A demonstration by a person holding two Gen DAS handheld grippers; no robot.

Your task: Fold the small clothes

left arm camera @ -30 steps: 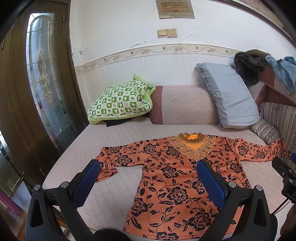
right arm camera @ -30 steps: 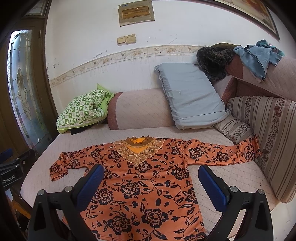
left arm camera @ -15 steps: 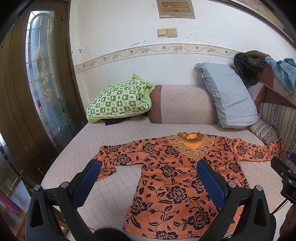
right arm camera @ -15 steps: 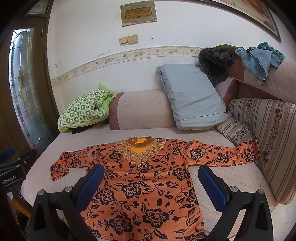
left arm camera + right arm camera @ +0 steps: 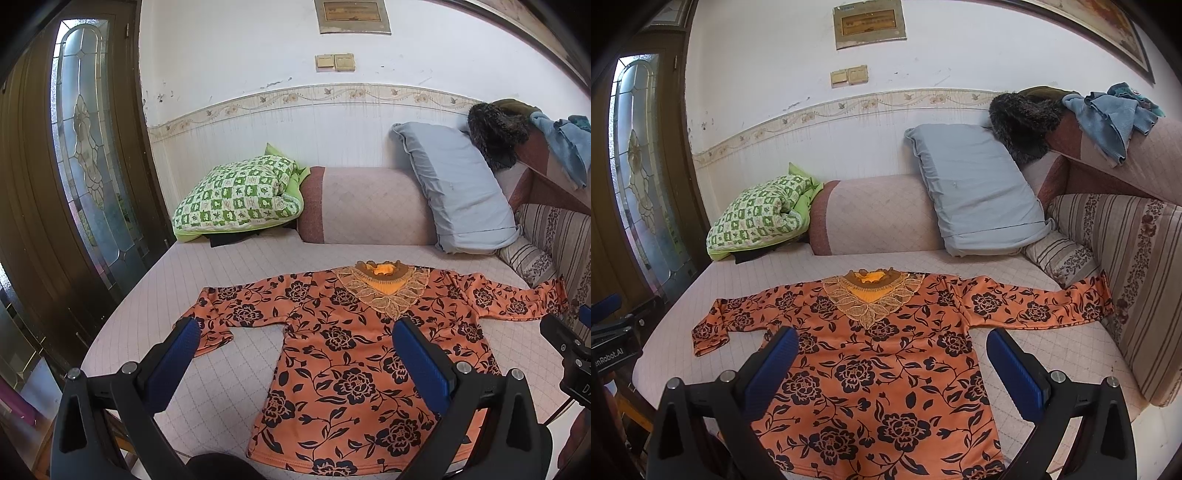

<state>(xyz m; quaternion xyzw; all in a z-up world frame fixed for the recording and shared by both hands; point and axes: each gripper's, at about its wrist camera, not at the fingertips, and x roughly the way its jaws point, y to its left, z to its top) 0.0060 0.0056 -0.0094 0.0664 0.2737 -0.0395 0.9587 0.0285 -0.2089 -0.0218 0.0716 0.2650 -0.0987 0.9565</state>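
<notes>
An orange blouse with black flowers (image 5: 343, 343) (image 5: 886, 354) lies flat and face up on the daybed, both sleeves spread out sideways, gold lace collar away from me. My left gripper (image 5: 295, 332) hovers open over its hem and left sleeve, nothing between the blue pads. My right gripper (image 5: 892, 339) is open too, held above the blouse's body. The left sleeve's cuff (image 5: 709, 336) is folded back on itself. The right sleeve's end (image 5: 1100, 295) rests against the striped cushion.
The pink quilted mattress (image 5: 221, 266) has a green checked pillow (image 5: 236, 199), a pink bolster (image 5: 369, 206) and a grey pillow (image 5: 458, 192) along the wall. A striped cushion (image 5: 1137, 266) lines the right side. A wooden door (image 5: 44, 206) stands left.
Both grippers have drawn back and risen slightly, so the blouse sits a little lower and farther in view. The blouse itself has not moved.
</notes>
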